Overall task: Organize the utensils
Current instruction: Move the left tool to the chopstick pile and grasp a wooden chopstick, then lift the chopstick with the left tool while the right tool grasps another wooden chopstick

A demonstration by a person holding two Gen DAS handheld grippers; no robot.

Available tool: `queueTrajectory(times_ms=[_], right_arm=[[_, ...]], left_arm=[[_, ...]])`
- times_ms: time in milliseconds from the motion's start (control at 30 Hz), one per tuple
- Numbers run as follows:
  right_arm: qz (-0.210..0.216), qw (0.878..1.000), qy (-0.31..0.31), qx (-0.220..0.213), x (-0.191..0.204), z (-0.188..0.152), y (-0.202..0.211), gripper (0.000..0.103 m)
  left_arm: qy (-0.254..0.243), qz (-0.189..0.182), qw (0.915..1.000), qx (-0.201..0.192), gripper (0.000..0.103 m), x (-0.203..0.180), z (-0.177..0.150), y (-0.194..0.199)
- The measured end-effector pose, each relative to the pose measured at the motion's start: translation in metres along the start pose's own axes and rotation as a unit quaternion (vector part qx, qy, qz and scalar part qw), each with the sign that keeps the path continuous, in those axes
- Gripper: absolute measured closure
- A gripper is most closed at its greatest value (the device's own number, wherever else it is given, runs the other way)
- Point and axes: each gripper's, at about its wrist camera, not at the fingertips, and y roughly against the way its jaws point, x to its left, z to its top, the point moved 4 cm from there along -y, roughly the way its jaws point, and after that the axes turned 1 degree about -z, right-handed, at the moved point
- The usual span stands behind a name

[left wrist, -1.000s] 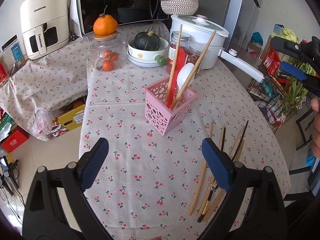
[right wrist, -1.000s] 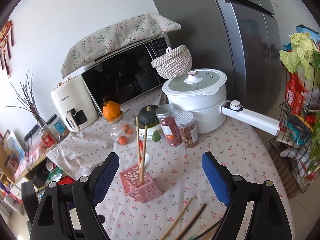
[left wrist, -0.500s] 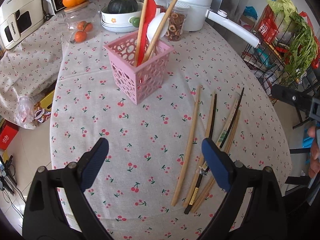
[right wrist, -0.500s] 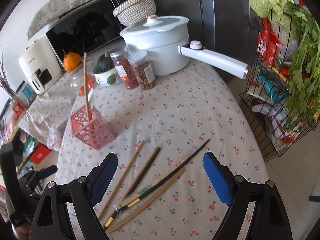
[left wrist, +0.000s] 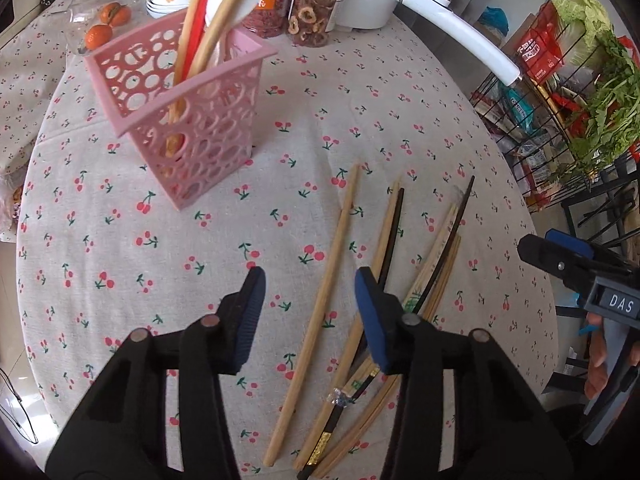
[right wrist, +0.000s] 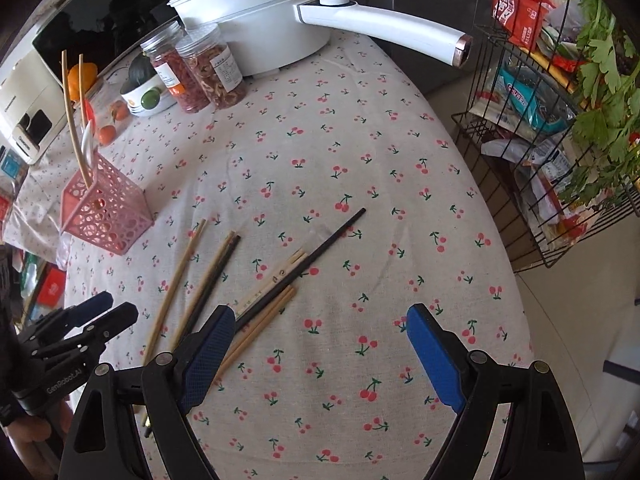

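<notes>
Several loose chopsticks lie on the cherry-print tablecloth: a pale wooden one [left wrist: 320,304] apart at the left, then a bundle of wooden and black ones [left wrist: 424,276]. They also show in the right wrist view [right wrist: 256,292]. A pink perforated holder [left wrist: 188,120] stands behind, holding two wooden chopsticks, a red utensil and a white spoon; it is at the left in the right wrist view [right wrist: 106,216]. My left gripper [left wrist: 310,312] is open, low over the table, straddling the lone pale chopstick. My right gripper [right wrist: 320,356] is open and empty, just right of the bundle.
Two jars of dried food [left wrist: 308,4], a white pot with a long handle [right wrist: 384,28], a bowl with a squash [right wrist: 144,92] and oranges [left wrist: 100,28] stand at the table's far side. A wire rack with greens [right wrist: 560,120] stands off the right edge.
Both grippers have dropped lower and closer to the loose chopsticks. The left gripper's jaws have narrowed around the lone pale chopstick. The right gripper stays wide open.
</notes>
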Motion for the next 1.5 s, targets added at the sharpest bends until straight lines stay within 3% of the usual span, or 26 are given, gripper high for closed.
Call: queueTrajectory(times_ms=[67, 167, 333, 433, 600, 967, 1167, 1333, 1400, 1467, 1500], right_arm=[[0.003, 1.0, -0.001, 0.001, -0.002, 0.001, 0.0, 0.014], [0.007, 1.0, -0.002, 0.0, -0.004, 0.002, 0.002, 0.014], [0.008, 1.0, -0.01, 0.003, -0.009, 0.003, -0.001, 0.014], [0.012, 1.0, -0.02, 0.009, -0.012, 0.003, -0.004, 0.015], [0.012, 0.999, -0.03, 0.018, -0.015, 0.002, -0.009, 0.014], [0.01, 0.999, -0.039, 0.027, -0.006, 0.008, -0.021, 0.014], [0.006, 0.999, -0.032, 0.034, 0.01, 0.009, -0.03, 0.014], [0.039, 0.999, -0.019, 0.03, 0.037, 0.009, -0.034, 0.015], [0.066, 0.997, -0.017, 0.027, 0.049, 0.011, -0.034, 0.021], [0.091, 0.995, -0.01, 0.039, 0.063, 0.015, -0.038, 0.058], [0.102, 0.994, -0.007, 0.045, 0.07, 0.016, -0.041, 0.066]], left_arm=[[-0.006, -0.002, 1.0, 0.006, 0.072, -0.007, 0.004, -0.009], [-0.022, 0.005, 0.9997, 0.009, 0.08, -0.017, 0.009, -0.019], [-0.034, 0.033, 0.9985, 0.028, 0.086, -0.024, 0.014, -0.04], [-0.04, 0.05, 0.9978, 0.017, 0.093, -0.025, 0.016, -0.041], [-0.041, 0.059, 0.9973, 0.01, 0.095, -0.021, 0.013, -0.034], [-0.049, 0.035, 0.9971, -0.047, 0.096, 0.0, -0.004, 0.048], [-0.056, 0.032, 0.995, -0.076, 0.096, 0.012, -0.02, 0.073], [-0.032, 0.012, 0.9962, -0.08, 0.096, 0.025, -0.027, 0.076], [-0.031, 0.014, 0.9959, -0.084, 0.096, 0.029, -0.028, 0.079], [-0.029, 0.018, 0.9956, -0.087, 0.096, 0.035, -0.03, 0.082], [-0.027, 0.018, 0.9958, -0.086, 0.096, 0.038, -0.031, 0.083]])
